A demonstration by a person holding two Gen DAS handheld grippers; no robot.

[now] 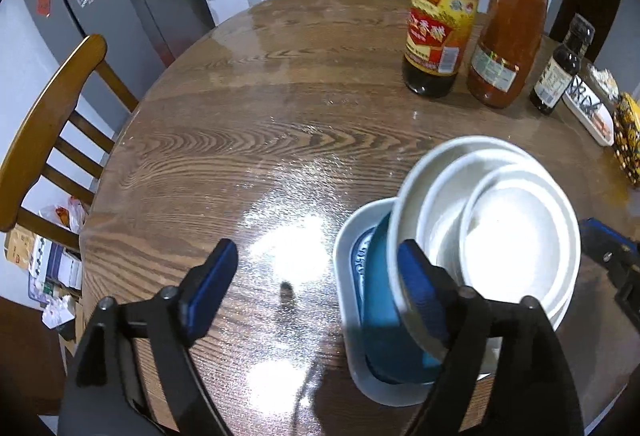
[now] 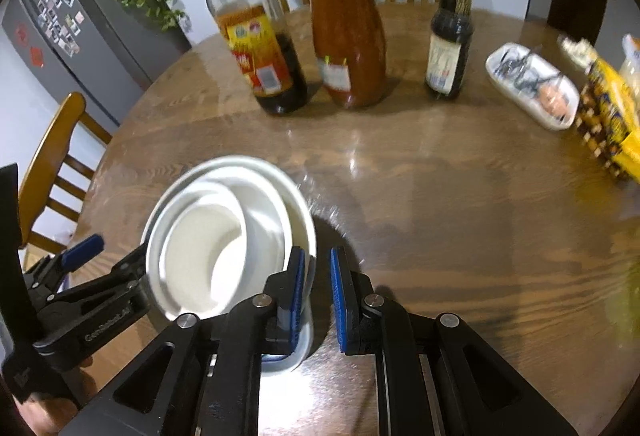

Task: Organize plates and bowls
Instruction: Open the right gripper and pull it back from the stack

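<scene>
stacking bowls on a round wooden table

nearest, the left gripper (image 1: pixel 316 292) hangs wide open and empty beside a stack of white bowls (image 1: pixel 500 232) sitting on an oblong dish (image 1: pixel 344 276). the right gripper (image 2: pixel 318 300) is closed on the outer bowl's rim. the stack looks tilted, so it likely needs settling next. farther back stand sauce bottles (image 2: pixel 260 48) and chairs (image 1: pixel 52 128).

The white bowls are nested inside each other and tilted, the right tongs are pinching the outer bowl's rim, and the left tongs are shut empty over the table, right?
Not quite: the left tongs are open, not shut, as the left wrist view shows, with bare table between the pads. The rest holds: the white bowls sit nested and tilted, and the right tongs pinch the outer bowl's rim.
</scene>
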